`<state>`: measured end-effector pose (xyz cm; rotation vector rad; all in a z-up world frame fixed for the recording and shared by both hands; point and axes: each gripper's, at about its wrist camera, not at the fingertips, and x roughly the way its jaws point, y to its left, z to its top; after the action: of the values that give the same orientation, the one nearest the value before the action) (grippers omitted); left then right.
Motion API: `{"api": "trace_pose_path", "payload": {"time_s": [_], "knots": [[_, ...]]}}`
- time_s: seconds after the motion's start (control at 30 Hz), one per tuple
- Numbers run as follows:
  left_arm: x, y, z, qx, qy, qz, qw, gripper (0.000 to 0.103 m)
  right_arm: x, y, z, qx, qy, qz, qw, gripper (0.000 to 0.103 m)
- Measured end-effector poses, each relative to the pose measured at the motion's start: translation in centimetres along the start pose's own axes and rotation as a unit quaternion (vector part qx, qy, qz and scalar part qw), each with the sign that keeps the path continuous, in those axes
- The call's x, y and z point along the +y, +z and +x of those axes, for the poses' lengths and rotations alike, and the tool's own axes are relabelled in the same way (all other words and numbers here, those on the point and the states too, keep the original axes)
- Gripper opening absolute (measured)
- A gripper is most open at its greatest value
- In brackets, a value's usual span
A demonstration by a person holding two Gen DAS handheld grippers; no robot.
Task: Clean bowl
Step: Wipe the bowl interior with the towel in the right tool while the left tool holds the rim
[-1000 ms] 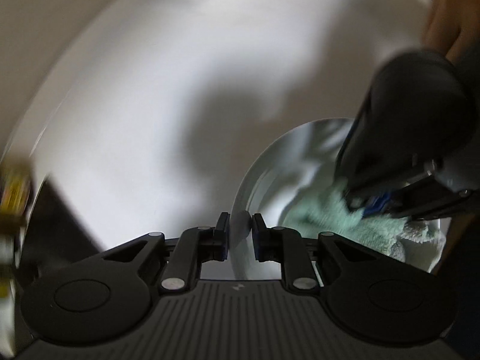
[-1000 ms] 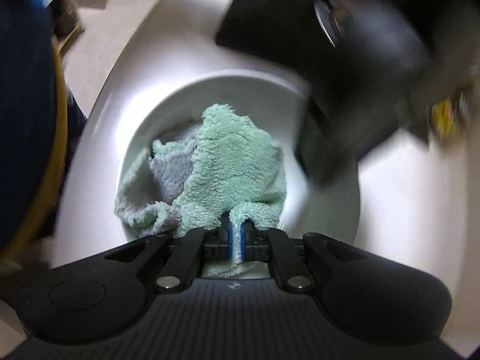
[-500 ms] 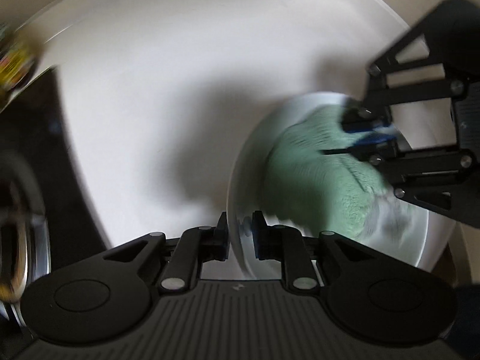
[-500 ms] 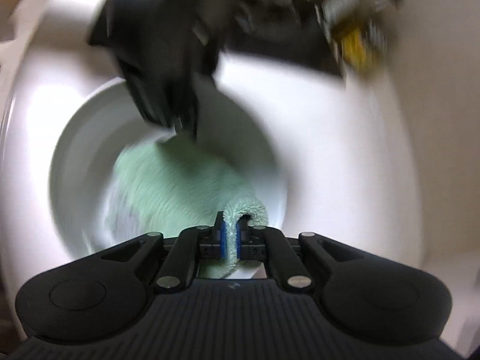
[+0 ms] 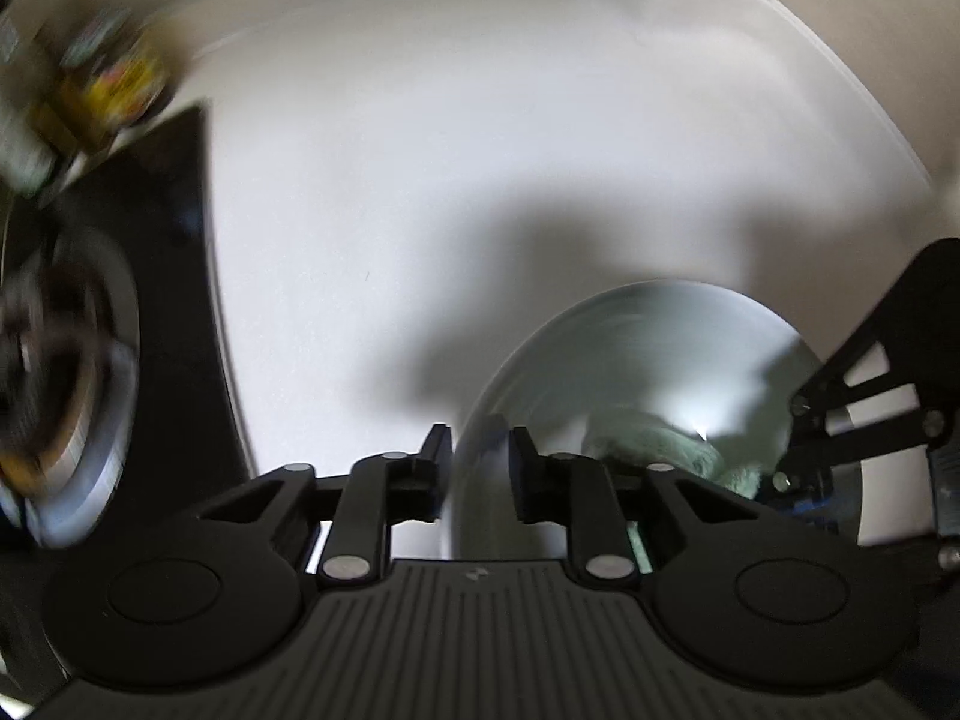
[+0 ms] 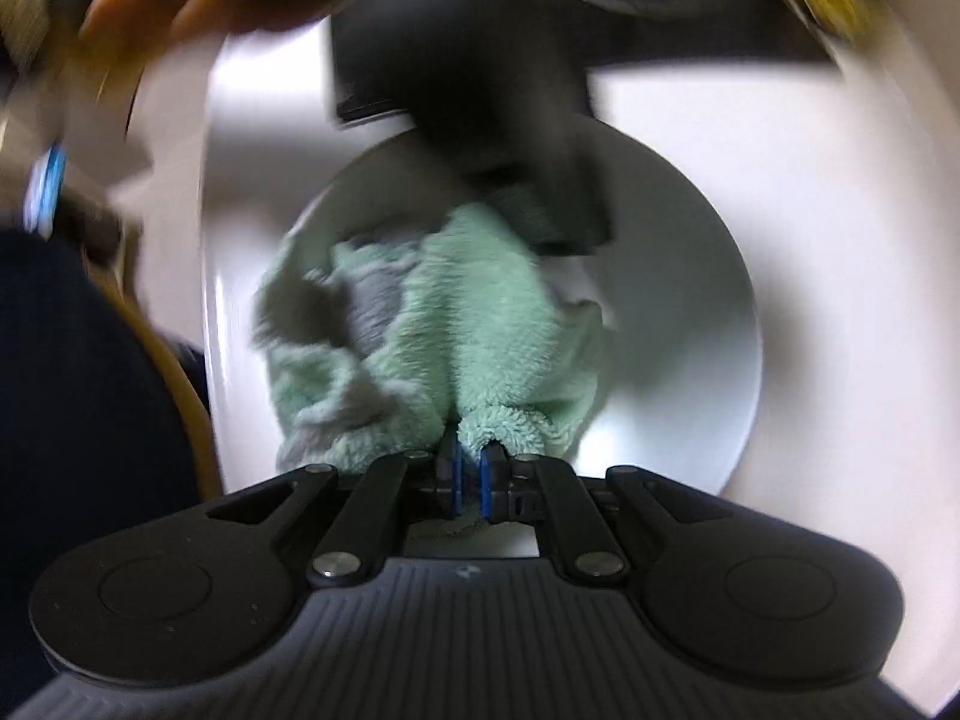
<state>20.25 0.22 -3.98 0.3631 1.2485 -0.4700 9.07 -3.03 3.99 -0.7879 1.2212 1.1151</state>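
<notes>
Wiping under way, unfinished: right gripper (image 6: 470, 474), its jaws opening, pinches a fold of the green cloth (image 6: 480, 324) bunched inside the white bowl (image 6: 708, 276) at frame centre, left gripper (image 5: 478, 468), its jaws opening too, straddling the bowl's rim on the white desk (image 5: 420, 210).

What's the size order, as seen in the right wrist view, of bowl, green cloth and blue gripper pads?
1. bowl
2. green cloth, lying inside it
3. blue gripper pads of the right gripper, smallest even though nearest the camera.
</notes>
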Motion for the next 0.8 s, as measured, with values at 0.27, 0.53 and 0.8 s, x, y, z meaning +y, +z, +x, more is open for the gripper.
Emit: {"api": "trace_pose_path", "payload": {"time_s": [0.27,0.53,0.8], "knots": [[0.1,2.4,-0.1,0.027,-0.038,-0.033,0.9984,0.024,-1.9,1.4,-0.6,0.001,-0.170,0.063,0.983,0.003],[3.5,-0.8,0.8,0.027,-0.088,-0.190,0.9774,0.012,-3.6,1.5,0.3,-0.043,-0.208,0.187,0.959,0.007],[2.8,-2.8,-0.9,0.021,-0.097,-0.235,0.9669,0.011,-1.2,2.1,1.3,-0.078,-0.189,0.106,0.973,0.006]]}}
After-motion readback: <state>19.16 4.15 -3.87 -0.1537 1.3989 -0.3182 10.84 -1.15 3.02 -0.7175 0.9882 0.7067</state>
